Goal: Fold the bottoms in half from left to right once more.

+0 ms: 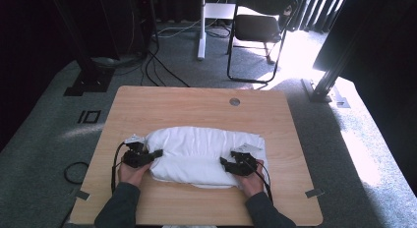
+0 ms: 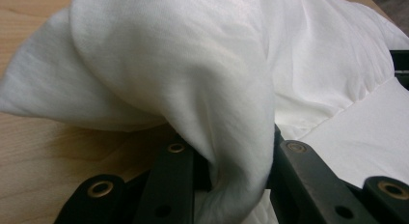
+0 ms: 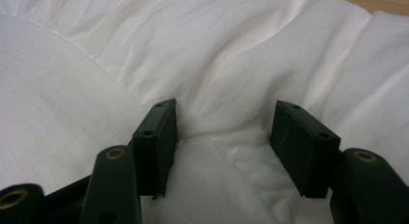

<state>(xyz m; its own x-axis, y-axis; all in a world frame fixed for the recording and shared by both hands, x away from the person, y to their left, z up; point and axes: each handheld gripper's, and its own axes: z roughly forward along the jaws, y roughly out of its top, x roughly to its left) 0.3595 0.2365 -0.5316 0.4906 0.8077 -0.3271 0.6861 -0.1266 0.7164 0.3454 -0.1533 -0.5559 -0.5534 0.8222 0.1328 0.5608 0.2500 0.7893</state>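
A white pillow (image 1: pixel 204 156) lies across the middle of the counter (image 1: pixel 147 102), its long axis running from the left of the high view to the right, so each end meets one gripper. The left gripper (image 1: pixel 156 153) sits at the pillow's left end, in the lower left of the picture's middle; in the left gripper view a gathered fold of the white cover (image 2: pixel 226 137) runs down between the two black jaws, which stand close on either side of it and look clamped on the cloth. The right gripper (image 1: pixel 225 162) is at the pillow's right end, lower centre-right; in the right gripper view (image 3: pixel 222 137) its jaws stand well apart with bunched cloth lying between them, the pads not visibly pressing it. With the left end pinched and the right end only straddled, the coming move seems to turn on the right gripper closing on the fabric directly ahead of it.
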